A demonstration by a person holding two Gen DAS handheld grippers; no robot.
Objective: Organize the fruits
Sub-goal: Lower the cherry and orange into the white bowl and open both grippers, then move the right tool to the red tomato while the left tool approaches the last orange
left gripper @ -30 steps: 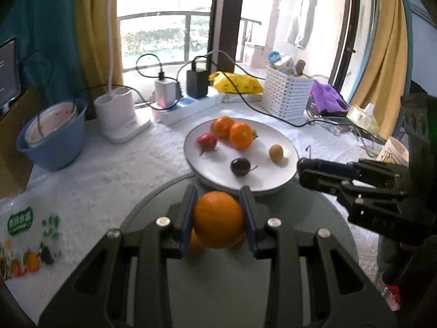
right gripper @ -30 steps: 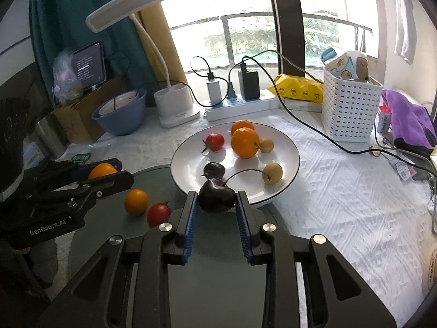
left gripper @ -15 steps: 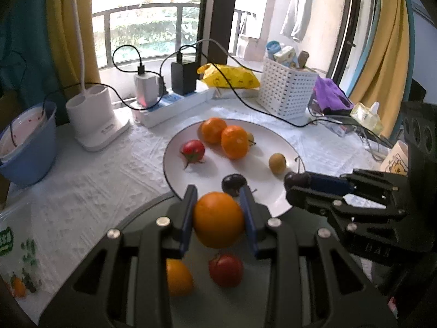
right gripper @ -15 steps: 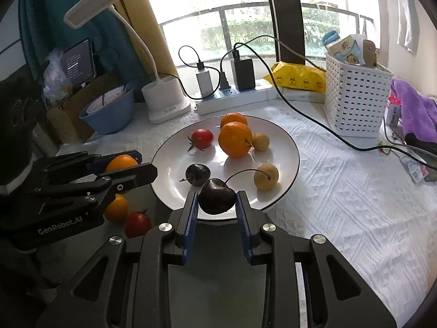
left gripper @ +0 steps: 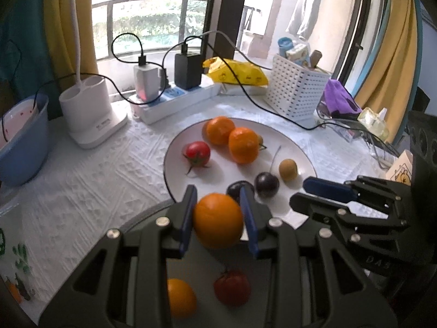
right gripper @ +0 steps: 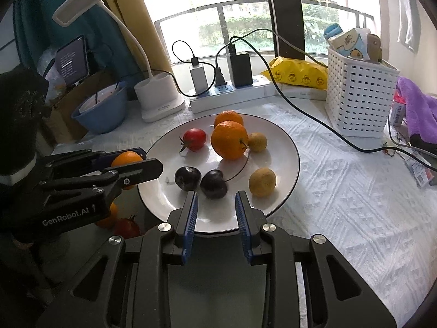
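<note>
Mostly done, I judge: the plate [right gripper: 284, 147] holds several fruits, the right claw [right gripper: 215, 195] hangs empty, the left claw [left gripper: 218, 191] is opening around an orange [left gripper: 218, 221] at the plate's rim, and a small orange [left gripper: 180, 298] and a tomato [left gripper: 232, 287] wait on the surface.

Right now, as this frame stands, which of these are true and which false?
1. One red tomato lies on the white plate. True.
2. The right gripper holds a dark cherry. False: nothing is between its fingers; both cherries lie on the plate.
3. The left gripper is empty. False: an orange sits between its fingers, and the jaws are opening.
4. A second tomato and a small orange lie off the plate on the dark grey surface. True.
</note>
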